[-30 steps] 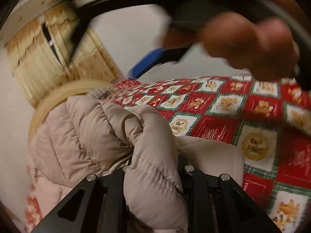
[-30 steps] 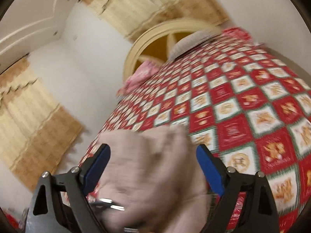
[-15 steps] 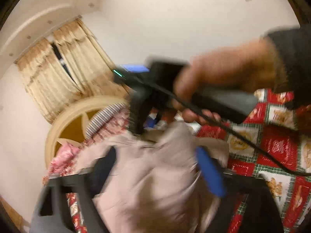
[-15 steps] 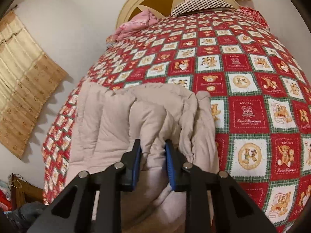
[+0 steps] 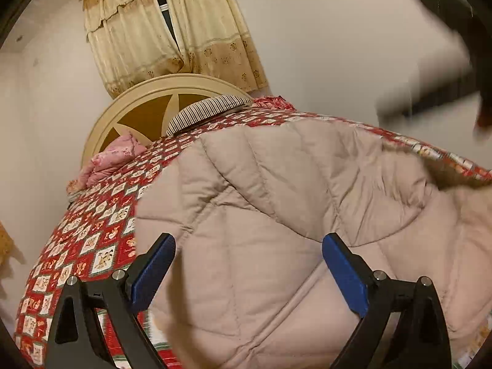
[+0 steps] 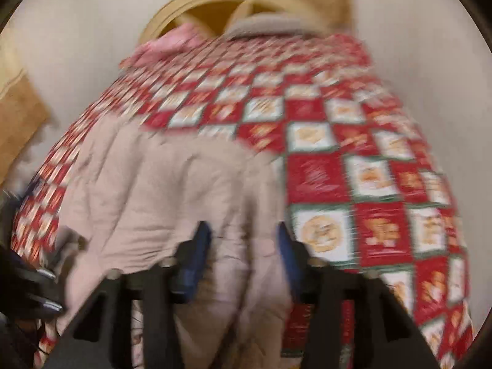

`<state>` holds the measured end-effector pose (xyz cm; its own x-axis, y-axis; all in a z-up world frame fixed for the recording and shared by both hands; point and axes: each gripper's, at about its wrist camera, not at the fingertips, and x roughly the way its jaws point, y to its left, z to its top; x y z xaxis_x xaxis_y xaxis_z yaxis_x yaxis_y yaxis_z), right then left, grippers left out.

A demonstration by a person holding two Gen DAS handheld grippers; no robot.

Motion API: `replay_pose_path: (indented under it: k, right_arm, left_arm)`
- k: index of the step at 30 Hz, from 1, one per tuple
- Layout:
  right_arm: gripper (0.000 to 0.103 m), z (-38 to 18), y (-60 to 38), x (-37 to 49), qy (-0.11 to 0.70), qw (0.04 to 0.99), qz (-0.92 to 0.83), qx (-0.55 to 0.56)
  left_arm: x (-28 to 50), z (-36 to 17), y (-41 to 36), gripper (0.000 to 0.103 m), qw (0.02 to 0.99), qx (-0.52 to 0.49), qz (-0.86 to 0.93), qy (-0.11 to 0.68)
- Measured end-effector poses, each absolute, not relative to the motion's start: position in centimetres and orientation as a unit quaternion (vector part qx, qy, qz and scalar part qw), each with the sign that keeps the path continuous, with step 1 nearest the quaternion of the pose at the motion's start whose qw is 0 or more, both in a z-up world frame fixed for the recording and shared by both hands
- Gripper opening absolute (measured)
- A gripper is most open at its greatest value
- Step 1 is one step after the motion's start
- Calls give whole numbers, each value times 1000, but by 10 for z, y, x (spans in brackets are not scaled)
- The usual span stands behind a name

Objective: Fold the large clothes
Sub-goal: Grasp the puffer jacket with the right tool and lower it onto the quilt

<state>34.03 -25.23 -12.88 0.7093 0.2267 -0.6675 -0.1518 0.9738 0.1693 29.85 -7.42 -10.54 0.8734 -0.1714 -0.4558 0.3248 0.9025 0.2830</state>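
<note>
A beige quilted puffer jacket (image 5: 292, 209) lies on a bed with a red, white and green patchwork quilt (image 5: 92, 236). My left gripper (image 5: 249, 246) is open, its blue pads wide apart just above the jacket, holding nothing. In the blurred right wrist view the jacket (image 6: 172, 190) lies at the quilt's (image 6: 353, 153) near left. My right gripper (image 6: 243, 233) has its jaws partly apart with a fold of jacket between the pads; the blur hides whether they grip it. A dark blur at the left wrist view's upper right is the other gripper and hand.
A round cream headboard (image 5: 147, 101) stands at the far end, with a striped pillow (image 5: 209, 110) and a pink pillow (image 5: 110, 156) before it. Beige curtains (image 5: 172, 27) hang behind. White walls flank the bed.
My left gripper let go of the jacket fold and opened wide. My right gripper closed on a jacket fold half a second ago; its jaws now stand wider. The jacket lies flatter.
</note>
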Motion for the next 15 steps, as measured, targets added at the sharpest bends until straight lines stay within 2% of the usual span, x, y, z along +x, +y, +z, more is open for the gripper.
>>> replay_pose_path:
  k: [4,6,8,12,15]
  right_arm:
    - [59,-91,-249,330,292,921,185,177]
    - [51,-102,-245,349,293,898,224,241]
    - [51,-129,-246,371,303,889,209,271]
    - [48,-175,-256,391,320,900,152,254]
    - [48,-191,-257,393,335,907,130,221]
  left_arm:
    - [292,-104,-83,97,950,194,-125,209]
    - [296,-91,-75,97,954,175,-108,218]
    - [301,-67,-58,97,964,133,-73,216]
    - [329,-26,-37,97,979,40,-22,198]
    - [375,-33,-55,97,967,51,-2,250]
